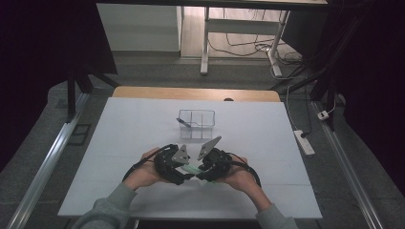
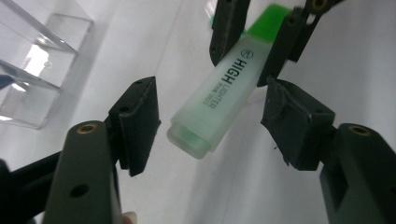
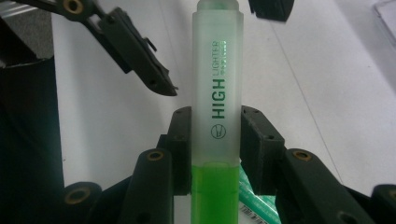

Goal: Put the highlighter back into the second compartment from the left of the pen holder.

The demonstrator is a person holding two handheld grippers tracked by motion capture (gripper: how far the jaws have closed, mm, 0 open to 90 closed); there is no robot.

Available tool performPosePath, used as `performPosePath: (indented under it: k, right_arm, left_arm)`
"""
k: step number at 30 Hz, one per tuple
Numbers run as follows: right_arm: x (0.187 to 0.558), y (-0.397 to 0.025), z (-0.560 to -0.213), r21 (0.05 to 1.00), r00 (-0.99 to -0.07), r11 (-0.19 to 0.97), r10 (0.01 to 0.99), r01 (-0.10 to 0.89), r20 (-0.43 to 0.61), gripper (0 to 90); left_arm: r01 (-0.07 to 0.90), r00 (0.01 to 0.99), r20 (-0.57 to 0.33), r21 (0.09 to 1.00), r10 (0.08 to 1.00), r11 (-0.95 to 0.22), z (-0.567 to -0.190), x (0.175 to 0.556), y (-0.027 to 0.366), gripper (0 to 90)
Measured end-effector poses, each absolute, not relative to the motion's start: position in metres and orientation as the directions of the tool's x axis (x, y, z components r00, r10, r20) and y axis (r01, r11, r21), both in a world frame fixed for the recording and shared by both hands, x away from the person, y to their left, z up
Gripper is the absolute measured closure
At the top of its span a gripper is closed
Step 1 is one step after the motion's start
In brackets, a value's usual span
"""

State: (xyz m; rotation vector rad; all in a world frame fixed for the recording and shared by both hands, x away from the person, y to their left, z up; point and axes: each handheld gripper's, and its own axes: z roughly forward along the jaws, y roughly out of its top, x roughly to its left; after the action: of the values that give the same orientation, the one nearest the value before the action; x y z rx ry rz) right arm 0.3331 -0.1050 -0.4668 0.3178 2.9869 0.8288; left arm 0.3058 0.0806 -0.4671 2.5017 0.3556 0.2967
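**A green highlighter held between two grippers**

Two hands hold two black grippers close together over the near middle of the white table (image 1: 119, 143). Between them is a green highlighter (image 3: 217, 107) with a frosty see-through cap. The cap has "HIGH LIGHTER" printed on it in dark green letters.

The right gripper (image 3: 216, 149) has the pen – its two black jaws press on both sides, right where the cap meets the bright green body. The pen sticks straight out past the jaws, cap end first. In the high view this gripper (image 1: 206, 172) sits at the right, with its grey three-cornered plate tilted up.

The left gripper (image 2: 210, 123) has its jaws spread wide. The cap end of the highlighter (image 2: 219, 98) pokes into the gap between them, but neither jaw touches it – there is white table on each side of the cap. In the high view this gripper (image 1: 184, 175) sits at the left, nose to nose with the other one, and a bit of pale green (image 1: 192, 169) shows between them.

Farther back on the table stands a clear plastic box (image 1: 196, 123) split into little rooms. Something small and dark lies in its left part; what it is I cannot tell. The box is well apart from the grippers
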Motion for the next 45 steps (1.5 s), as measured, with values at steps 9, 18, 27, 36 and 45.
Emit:
performPosePath:
  k: [9, 18, 27, 36, 45]
  right_arm:
    - [0.328, -0.1, -0.469, 0.495, -0.992, 0.862, 0.124, 0.11, 0.004, 66.1]
    - [0.324, -0.099, -0.469, 0.473, -0.996, 0.878, 0.091, 0.072, -0.019, 66.2]
    - [0.322, -0.097, -0.468, 0.48, -0.998, 0.877, 0.041, 0.017, -0.038, 66.2]
    - [0.325, -0.104, -0.465, 0.505, -0.997, 0.862, 0.073, 0.047, -0.032, 59.8]
    - [0.332, -0.114, -0.459, 0.578, -0.984, 0.806, 0.177, 0.132, -0.022, 48.7]
  left_arm:
    - [0.132, 0.962, 0.134, 0.539, 0.239, -0.832, -0.474, 0.303, 0.075, 49.1]
    - [0.115, 0.968, 0.131, 0.522, 0.213, -0.845, -0.475, 0.301, 0.075, 52.3]
    - [0.057, 0.978, 0.153, 0.455, 0.141, -0.888, -0.476, 0.302, 0.072, 56.5]
    - [0.093, 0.98, 0.104, 0.527, 0.172, -0.845, -0.476, 0.3, 0.075, 63.9]
    - [0.146, 0.964, 0.101, 0.571, 0.245, -0.808, -0.473, 0.306, 0.088, 64.2]
